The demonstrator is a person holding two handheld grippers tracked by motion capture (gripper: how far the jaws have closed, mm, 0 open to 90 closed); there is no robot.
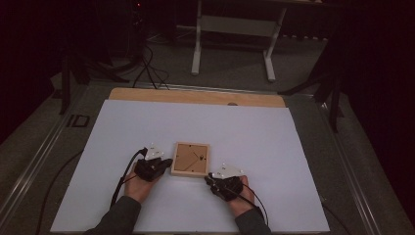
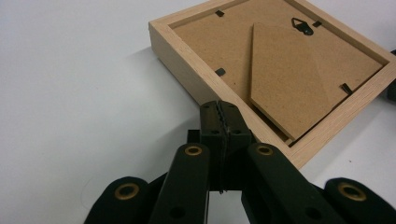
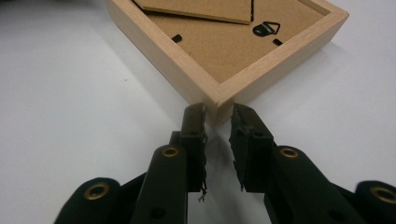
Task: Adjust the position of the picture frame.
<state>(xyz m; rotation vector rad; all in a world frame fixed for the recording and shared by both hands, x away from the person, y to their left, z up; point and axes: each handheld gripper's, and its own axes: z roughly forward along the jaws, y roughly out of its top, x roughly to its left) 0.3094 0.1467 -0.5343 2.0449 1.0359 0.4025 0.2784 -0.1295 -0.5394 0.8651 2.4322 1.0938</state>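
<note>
A light wooden picture frame [image 1: 191,159] lies face down on the white board, its brown backing and folded stand showing up. My left gripper [image 1: 168,162] is at the frame's left side. In the left gripper view the frame [image 2: 280,70] lies just past my left gripper [image 2: 219,109], whose jaws are shut together with nothing between them, tips at the wooden edge. My right gripper [image 1: 210,177] is at the frame's near right corner. In the right gripper view that corner of the frame [image 3: 224,51] pokes between the tips of my right gripper [image 3: 218,116], with a gap still between the jaws.
The white board [image 1: 195,122] lies on a wooden tabletop [image 1: 195,96] whose far strip shows. Behind it, a white table stand [image 1: 235,24] and black cables [image 1: 147,68] sit on the dark floor. Metal rails run along both sides.
</note>
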